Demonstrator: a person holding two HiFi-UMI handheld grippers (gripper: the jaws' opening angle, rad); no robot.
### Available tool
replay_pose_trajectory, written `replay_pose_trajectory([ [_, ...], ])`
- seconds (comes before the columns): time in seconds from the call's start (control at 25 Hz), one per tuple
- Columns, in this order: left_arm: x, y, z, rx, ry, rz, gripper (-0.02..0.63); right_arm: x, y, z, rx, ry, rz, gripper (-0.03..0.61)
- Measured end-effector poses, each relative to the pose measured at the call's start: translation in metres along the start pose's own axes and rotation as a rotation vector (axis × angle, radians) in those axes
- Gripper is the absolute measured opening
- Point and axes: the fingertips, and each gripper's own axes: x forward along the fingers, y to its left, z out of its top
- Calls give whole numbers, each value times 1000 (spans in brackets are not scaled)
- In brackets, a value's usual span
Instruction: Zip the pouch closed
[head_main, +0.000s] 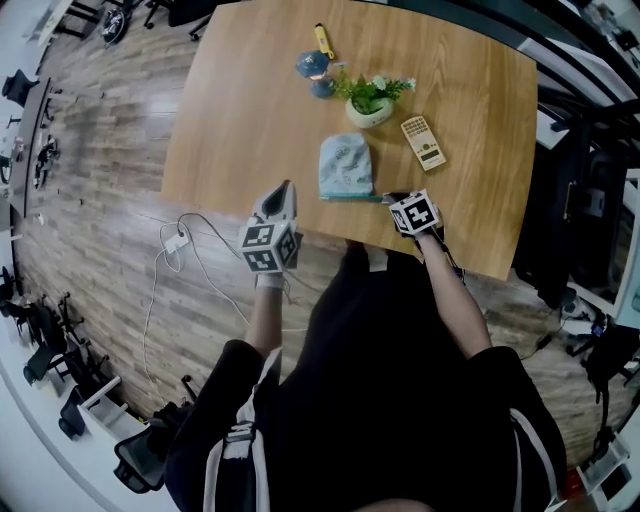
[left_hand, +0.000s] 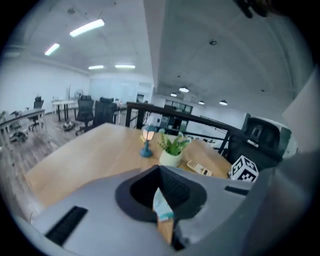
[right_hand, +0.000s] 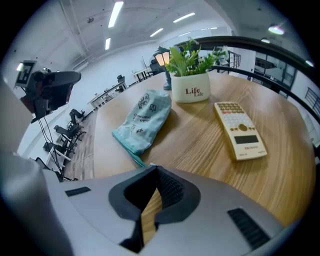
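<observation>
Pouch (head_main: 345, 165) flat on bench (head_main: 240, 120), zipper (right_hand: 132, 154) facing 6 o'clock.
Jaws closed, empty: left gripper (head_main: 284, 195) should pin the 9 o'clock corner, right gripper (head_main: 398, 200) pull evenly.

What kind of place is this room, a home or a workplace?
Most likely an open-plan office or lab: several office chairs stand in the background, strip lights run along a bare ceiling, and the work is done at a large wooden table.

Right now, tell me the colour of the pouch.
Pouch: pale teal with small dark prints; clearest in the right gripper view.
</observation>
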Motion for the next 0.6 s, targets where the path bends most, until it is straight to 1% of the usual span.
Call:
replay_pose_trajectory([
  [0.08,-8,-14,36,82,-110,-4,-2,-24,-4,15,3,-79,-14,12],
  [0.12,-11,-22,52,114,-163,-13,-2,-42,-8,27,12,-145,-24,12],
  [0.24,-26,-48,104,158,-314,-42,-2,-123,-23,74,48,-418,-83,12],
  [0.36,-43,-67,151,224,-426,-40,-2,-231,-34,120,57,-720,-186,12],
  [0.4,-49,-75,164,248,-455,-42,-2,-268,-36,133,42,-811,-231,12],
  [0.48,-59,-89,185,292,-505,-49,-2,-337,-32,155,-21,-960,-326,12],
  [0.56,-70,-100,202,305,-559,-46,-2,-388,-22,169,-83,-1057,-388,12],
  [0.6,-74,-102,207,300,-576,-38,-2,-403,-18,172,-99,-1085,-409,12],
])
